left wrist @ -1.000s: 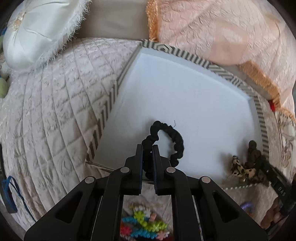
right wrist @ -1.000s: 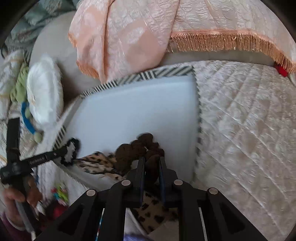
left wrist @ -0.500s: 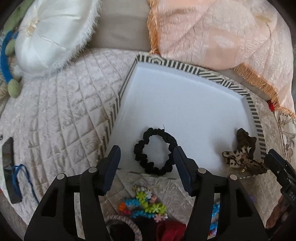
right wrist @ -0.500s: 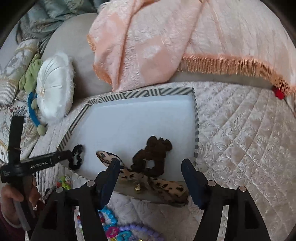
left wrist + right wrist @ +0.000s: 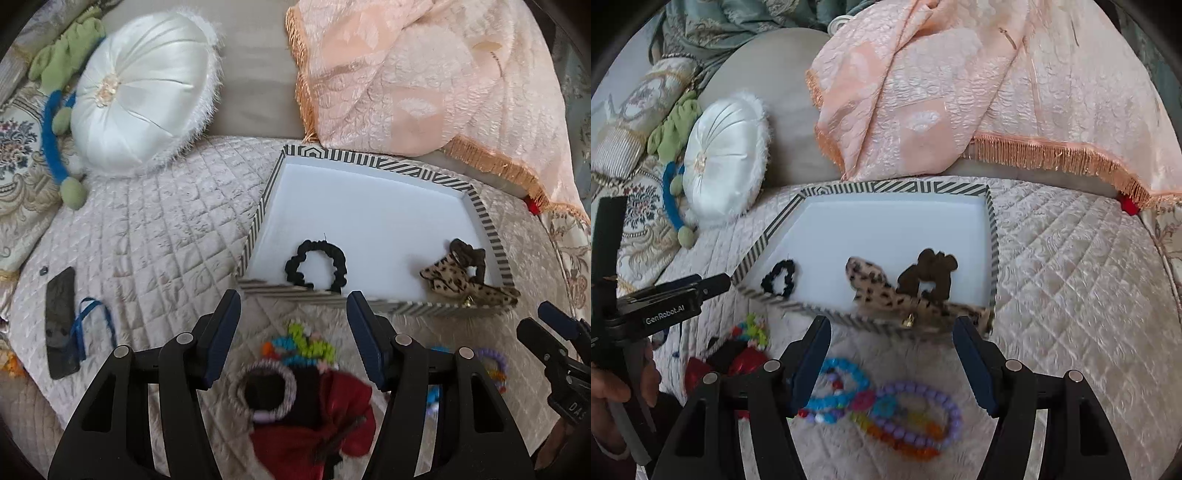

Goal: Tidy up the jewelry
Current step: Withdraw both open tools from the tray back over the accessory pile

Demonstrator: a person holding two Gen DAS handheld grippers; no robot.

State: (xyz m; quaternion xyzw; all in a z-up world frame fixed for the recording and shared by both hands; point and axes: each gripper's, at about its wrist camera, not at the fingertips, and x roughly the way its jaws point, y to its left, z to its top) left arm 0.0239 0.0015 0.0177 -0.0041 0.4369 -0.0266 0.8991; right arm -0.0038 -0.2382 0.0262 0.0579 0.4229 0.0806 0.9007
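Note:
A striped-rim tray (image 5: pixel 373 162) (image 5: pixel 871 186) with a white floor lies on the quilted bed. Inside it rest a black scrunchie (image 5: pixel 317 266) (image 5: pixel 778 278), a brown scrunchie (image 5: pixel 468 254) (image 5: pixel 931 275) and a leopard-print bow (image 5: pixel 461 284) (image 5: pixel 882 291) that hangs over the near rim. My left gripper (image 5: pixel 293 325) stands open above a pile in front of the tray: a colourful beaded piece (image 5: pixel 303 345), a braided ring (image 5: pixel 263 387) and red fabric (image 5: pixel 317 424). My right gripper (image 5: pixel 892 354) is open over bead bracelets (image 5: pixel 886 402). Neither holds anything.
A white round cushion (image 5: pixel 144 96) and a peach fringed throw (image 5: pixel 424 81) lie behind the tray. A dark flat device with a blue loop (image 5: pixel 61 321) sits left on the quilt. A green and blue plush toy (image 5: pixel 62 92) lies at the far left. A hand (image 5: pixel 613 391) holds the left gripper.
Both grippers let go: the left released the black scrunchie, the right the brown scrunchie, leaving them in the tray. Both then opened wide and drew back and up over the piles in front.

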